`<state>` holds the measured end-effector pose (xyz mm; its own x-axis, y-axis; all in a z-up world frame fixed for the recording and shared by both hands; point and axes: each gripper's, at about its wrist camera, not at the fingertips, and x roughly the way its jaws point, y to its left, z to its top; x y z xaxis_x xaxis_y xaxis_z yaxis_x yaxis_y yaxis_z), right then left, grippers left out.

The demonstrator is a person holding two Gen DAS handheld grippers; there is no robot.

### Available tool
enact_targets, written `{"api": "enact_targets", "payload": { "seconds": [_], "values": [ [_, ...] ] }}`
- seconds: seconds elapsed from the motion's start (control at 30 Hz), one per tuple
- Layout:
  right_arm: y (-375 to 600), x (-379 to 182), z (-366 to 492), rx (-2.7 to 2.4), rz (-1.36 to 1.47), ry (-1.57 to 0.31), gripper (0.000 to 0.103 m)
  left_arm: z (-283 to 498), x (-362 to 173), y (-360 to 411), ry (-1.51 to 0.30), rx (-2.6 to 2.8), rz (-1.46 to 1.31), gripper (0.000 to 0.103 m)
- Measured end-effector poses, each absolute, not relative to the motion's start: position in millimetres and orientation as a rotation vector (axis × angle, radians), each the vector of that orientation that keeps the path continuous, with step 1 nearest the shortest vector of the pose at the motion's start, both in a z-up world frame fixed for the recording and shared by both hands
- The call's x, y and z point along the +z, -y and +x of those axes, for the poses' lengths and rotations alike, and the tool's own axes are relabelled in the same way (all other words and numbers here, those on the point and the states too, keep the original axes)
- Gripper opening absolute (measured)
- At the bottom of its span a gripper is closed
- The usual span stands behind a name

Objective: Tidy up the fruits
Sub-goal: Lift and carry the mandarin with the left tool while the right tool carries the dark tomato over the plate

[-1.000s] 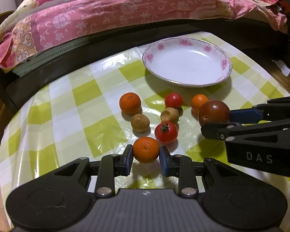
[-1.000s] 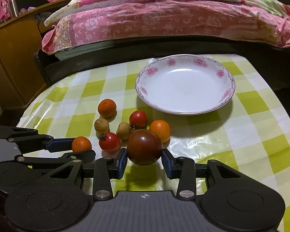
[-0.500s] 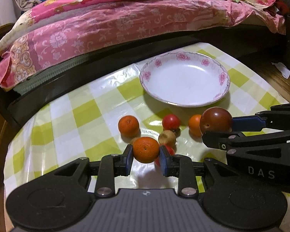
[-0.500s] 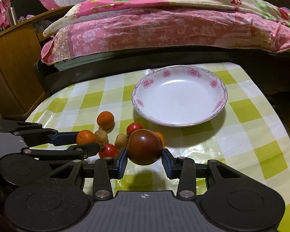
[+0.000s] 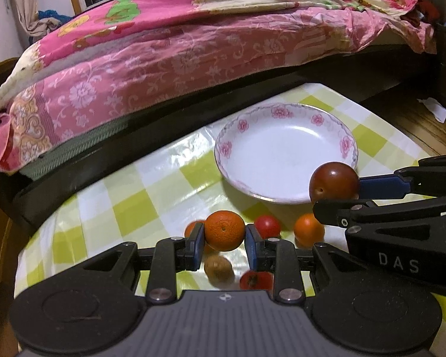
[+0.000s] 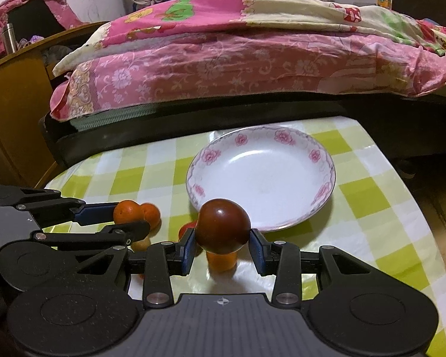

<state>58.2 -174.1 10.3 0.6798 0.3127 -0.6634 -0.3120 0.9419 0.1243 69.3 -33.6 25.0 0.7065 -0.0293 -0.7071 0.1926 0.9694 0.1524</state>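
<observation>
My left gripper [image 5: 224, 239] is shut on an orange mandarin [image 5: 224, 230] and holds it above the table. My right gripper [image 6: 223, 242] is shut on a dark red tomato [image 6: 223, 229], held above the near rim of the white flowered plate [image 6: 321, 154]. The plate also shows in the left wrist view [image 5: 232, 145], with the dark tomato [image 5: 333, 182] and right gripper at the right. On the checked tablecloth lie a red tomato [image 5: 267, 226], another mandarin [image 5: 308, 229], a brown longan [image 5: 217, 267] and a second red tomato [image 5: 256, 279].
A bed with pink flowered bedding [image 5: 193, 44] runs along the far side of the table, its dark frame [image 6: 193, 119] close behind the plate. A wooden cabinet [image 6: 12, 113] stands at the left. The table edge [image 6: 401, 178] drops off at the right.
Both grippers have risen with their fruit and moved forward toward the plate. The fruit on the cloth now lies lower in both views.
</observation>
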Motion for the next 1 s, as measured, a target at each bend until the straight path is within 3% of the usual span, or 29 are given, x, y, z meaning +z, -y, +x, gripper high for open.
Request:
{"api": "enact_targets", "payload": {
  "seconds": [1.0],
  "values": [
    [185, -7, 115, 0.300, -0.020, -0.750, 0.035, 128, 2, 52, -0.772, -0.146, 0.274, 0.036]
  ]
}}
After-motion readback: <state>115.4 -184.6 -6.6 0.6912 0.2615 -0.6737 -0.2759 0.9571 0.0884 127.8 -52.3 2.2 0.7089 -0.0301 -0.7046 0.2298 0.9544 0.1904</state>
